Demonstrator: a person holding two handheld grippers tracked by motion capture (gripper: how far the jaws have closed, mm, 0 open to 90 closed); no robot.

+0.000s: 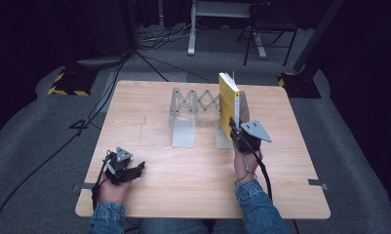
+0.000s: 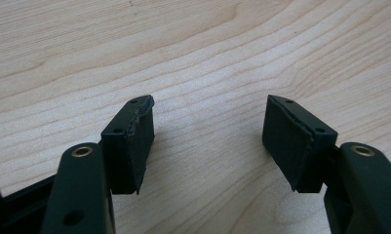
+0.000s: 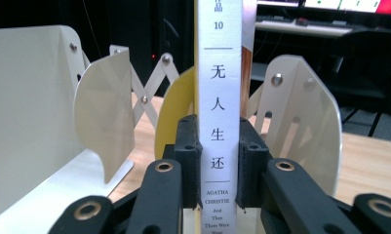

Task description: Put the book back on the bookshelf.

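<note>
Jaws of the right gripper were clamped on the spine of a yellow book, low down, holding it upright between the plates of the folding metal rack. From above, the book stood at the right end of that rack, beside its last plate, with the right gripper at its near edge. The left gripper rested idle near the front left of the table, jaws wide apart with nothing between them. By my reckoning, the book was nearly shelved; what remained was to seat it fully, let go and draw the hand back without tipping it.
</note>
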